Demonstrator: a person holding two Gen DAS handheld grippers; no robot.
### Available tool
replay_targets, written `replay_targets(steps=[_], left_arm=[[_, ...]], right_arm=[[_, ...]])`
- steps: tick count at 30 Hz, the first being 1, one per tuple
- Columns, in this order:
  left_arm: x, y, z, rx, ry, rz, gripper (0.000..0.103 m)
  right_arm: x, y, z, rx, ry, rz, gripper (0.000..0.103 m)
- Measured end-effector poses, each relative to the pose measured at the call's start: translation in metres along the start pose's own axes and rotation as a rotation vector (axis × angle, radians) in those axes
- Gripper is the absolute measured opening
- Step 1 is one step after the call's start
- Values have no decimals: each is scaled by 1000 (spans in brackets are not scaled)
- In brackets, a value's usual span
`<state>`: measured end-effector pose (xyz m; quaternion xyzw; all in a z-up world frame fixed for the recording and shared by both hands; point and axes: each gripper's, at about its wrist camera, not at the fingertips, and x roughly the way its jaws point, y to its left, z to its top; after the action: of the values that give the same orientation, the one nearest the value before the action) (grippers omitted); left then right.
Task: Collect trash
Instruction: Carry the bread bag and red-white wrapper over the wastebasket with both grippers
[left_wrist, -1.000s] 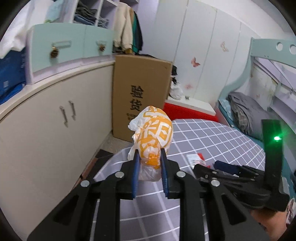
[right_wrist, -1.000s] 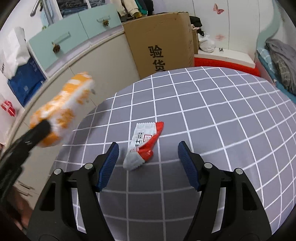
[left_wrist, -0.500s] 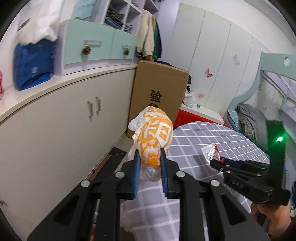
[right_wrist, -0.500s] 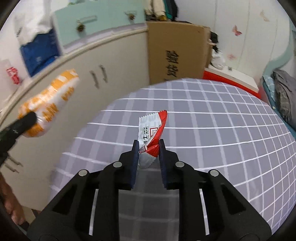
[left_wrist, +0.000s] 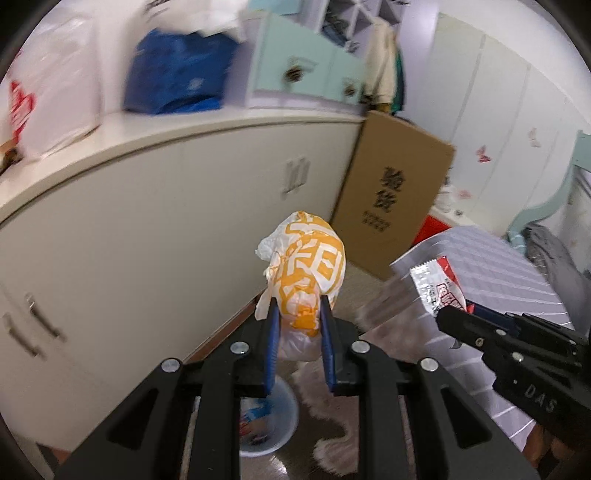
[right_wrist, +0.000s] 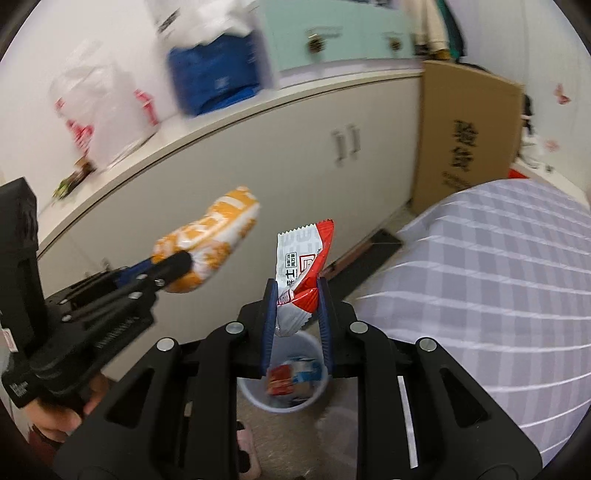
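Left wrist view: the left gripper (left_wrist: 297, 325) reaches forward and slightly down over the floor, its blue-padded jaws clenched on a crumpled orange-and-white wrapper (left_wrist: 308, 273) that sticks up between them. At the right edge the right gripper (left_wrist: 452, 314) enters side-on, its black body pointing left, pinching a flat red-and-silver packet (left_wrist: 437, 284).

Right wrist view: the right gripper (right_wrist: 296, 302) is tilted down over a pale round bin (right_wrist: 284, 373) on the floor. Its jaws grip the lower part of the packet (right_wrist: 303, 266), which stands upright with a zigzag top edge and printed characters. The left gripper (right_wrist: 173, 264) comes in from the left, held by a hand (right_wrist: 62, 417) that is partly cut off, with the wrapper (right_wrist: 212, 238) jutting up and to the right.

The bin (left_wrist: 267, 421) is mostly hidden behind the gripper bodies in both views; a few colourful scraps lie inside it, too blurred to identify. The background is smeared: a cream cabinet (left_wrist: 147, 229) with metal handles, blue and white bags on its top, pale green drawers. A tall cardboard box (left_wrist: 391, 199) with black characters leans by the cabinet. A grey checked cloth (right_wrist: 491, 266) with white lines covers a rounded surface on the right.
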<state>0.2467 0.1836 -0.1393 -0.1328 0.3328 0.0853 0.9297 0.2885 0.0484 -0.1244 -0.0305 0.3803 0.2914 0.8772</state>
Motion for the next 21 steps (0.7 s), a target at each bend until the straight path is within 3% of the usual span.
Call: replay_targets(steps=[5, 11, 21], left_arm=[[12, 44, -31, -42, 71, 58, 19], [44, 84, -68, -95, 188, 99, 19], [101, 92, -105, -123, 348, 70, 20]], right_arm=[[39, 44, -25, -17, 71, 62, 21], [82, 57, -50, -22, 149, 56, 21], [125, 51, -80, -22, 213, -4, 21]])
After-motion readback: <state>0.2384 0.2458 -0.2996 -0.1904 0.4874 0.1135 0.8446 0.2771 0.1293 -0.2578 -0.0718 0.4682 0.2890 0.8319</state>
